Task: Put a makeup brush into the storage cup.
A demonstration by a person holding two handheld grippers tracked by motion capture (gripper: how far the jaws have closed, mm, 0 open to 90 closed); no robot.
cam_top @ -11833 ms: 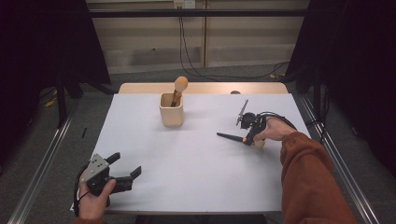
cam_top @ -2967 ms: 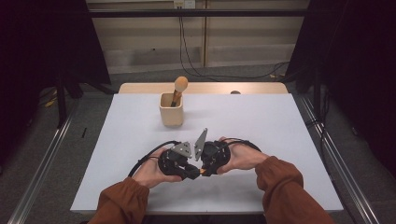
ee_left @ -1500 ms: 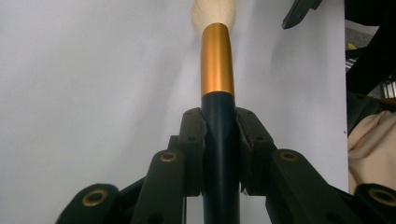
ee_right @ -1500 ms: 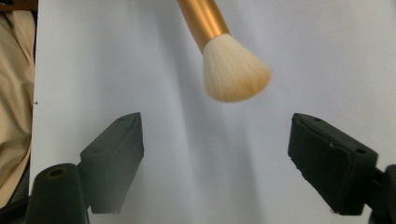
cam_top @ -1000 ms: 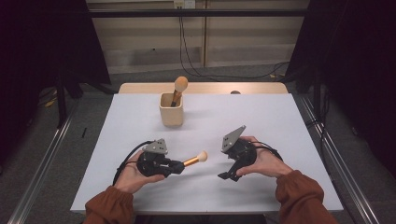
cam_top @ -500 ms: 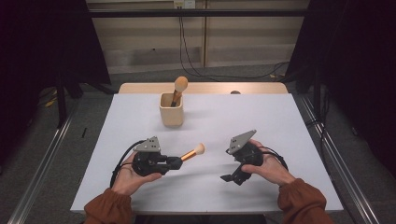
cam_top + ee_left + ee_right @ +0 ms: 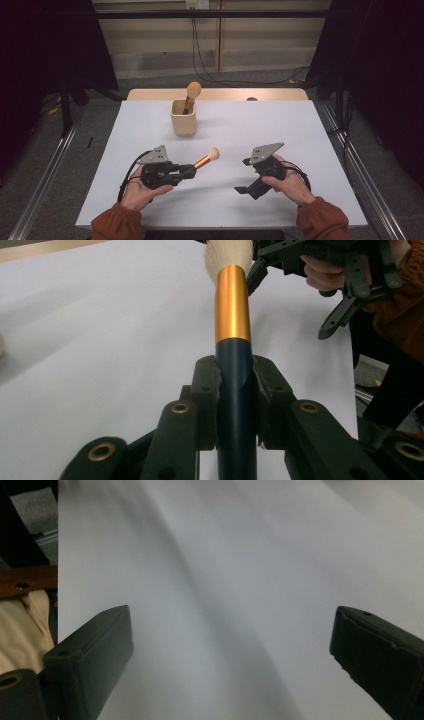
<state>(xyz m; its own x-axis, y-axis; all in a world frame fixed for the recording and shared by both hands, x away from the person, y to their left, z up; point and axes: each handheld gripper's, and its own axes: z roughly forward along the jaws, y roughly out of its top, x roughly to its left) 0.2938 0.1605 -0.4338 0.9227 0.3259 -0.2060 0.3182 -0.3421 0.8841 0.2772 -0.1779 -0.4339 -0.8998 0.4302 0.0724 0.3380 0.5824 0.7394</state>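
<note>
- Recording studio or lab set-up, not a home.
- White-covered table [image 7: 150,125] standing alone on grey floor.
- Black curtains [image 7: 45,45] hung at both sides.
- Metal rails [image 7: 45,172] running along the floor beside the table.
- Cables [image 7: 210,55] trailing down the pale back wall from a socket [image 7: 197,4].

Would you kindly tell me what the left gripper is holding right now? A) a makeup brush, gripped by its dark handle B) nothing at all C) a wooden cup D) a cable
A: the left gripper is clamped on the dark handle of the makeup brush, whose bristles point away from it.
</note>
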